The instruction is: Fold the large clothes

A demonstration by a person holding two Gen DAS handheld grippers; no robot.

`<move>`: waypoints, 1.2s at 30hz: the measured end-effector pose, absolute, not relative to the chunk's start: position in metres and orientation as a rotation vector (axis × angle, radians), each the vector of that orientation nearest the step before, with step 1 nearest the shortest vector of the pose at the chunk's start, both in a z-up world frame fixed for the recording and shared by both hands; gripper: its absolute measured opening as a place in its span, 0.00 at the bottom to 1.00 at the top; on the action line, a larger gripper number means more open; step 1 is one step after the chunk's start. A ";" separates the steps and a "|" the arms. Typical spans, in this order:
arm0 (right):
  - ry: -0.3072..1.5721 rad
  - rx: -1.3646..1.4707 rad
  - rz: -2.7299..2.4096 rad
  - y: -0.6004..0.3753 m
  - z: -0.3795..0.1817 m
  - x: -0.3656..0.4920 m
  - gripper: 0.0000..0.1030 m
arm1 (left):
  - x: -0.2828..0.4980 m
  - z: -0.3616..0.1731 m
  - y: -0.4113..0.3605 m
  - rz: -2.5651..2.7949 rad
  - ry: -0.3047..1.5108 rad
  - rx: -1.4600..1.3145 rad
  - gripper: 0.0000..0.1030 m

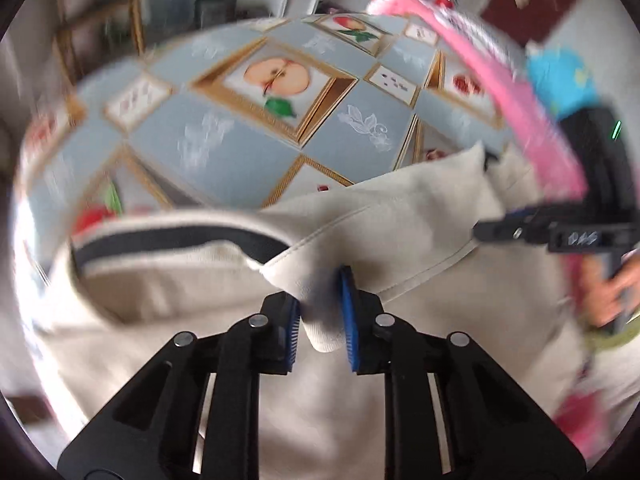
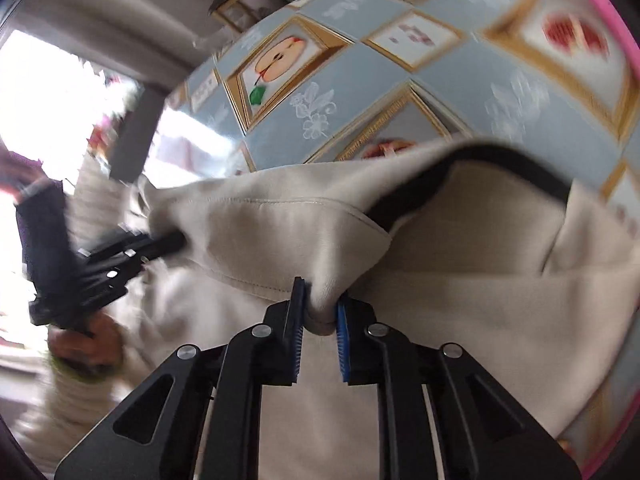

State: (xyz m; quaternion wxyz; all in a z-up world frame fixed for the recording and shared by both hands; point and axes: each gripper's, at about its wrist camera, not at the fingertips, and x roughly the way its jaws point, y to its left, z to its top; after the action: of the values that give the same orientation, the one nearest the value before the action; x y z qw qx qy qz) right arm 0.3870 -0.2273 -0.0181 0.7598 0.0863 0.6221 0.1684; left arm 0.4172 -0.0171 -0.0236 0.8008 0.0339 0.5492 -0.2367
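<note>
A large cream garment (image 1: 400, 216) with a dark collar band (image 1: 172, 240) is held up above the table. My left gripper (image 1: 320, 312) is shut on a bunched fold of its cloth beside the collar. My right gripper (image 2: 320, 312) is shut on another fold of the same garment (image 2: 480, 264), near the dark collar band (image 2: 500, 168). The right gripper also shows in the left wrist view (image 1: 492, 230), pinching the cloth at the right. The left gripper shows in the right wrist view (image 2: 176, 242) at the left. Both views are blurred by motion.
The table (image 1: 240, 152) has a blue-grey cloth with framed fruit pictures; it also shows in the right wrist view (image 2: 440, 76). A pink hoop (image 1: 512, 92) arcs at the right. A wooden shelf (image 1: 96, 28) stands behind the table.
</note>
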 end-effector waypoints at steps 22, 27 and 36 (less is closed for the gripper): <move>1.162 -0.078 0.068 -0.236 0.018 0.376 0.51 | 0.407 -0.033 -0.028 -0.496 1.026 0.344 0.16; 1.043 -0.061 0.226 -0.207 0.043 0.368 0.51 | 0.407 -0.033 -0.029 -0.496 1.027 0.334 0.16; 1.158 -0.022 0.421 -0.149 -0.021 0.395 0.11 | 0.410 -0.033 -0.019 -0.486 1.022 0.322 0.25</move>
State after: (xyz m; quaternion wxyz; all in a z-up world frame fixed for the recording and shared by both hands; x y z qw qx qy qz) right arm 0.3948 -0.1489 -0.0210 0.8160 -0.0105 0.5432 0.1974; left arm 0.4097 -0.0191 -0.0329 0.8319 0.1518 0.4822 -0.2290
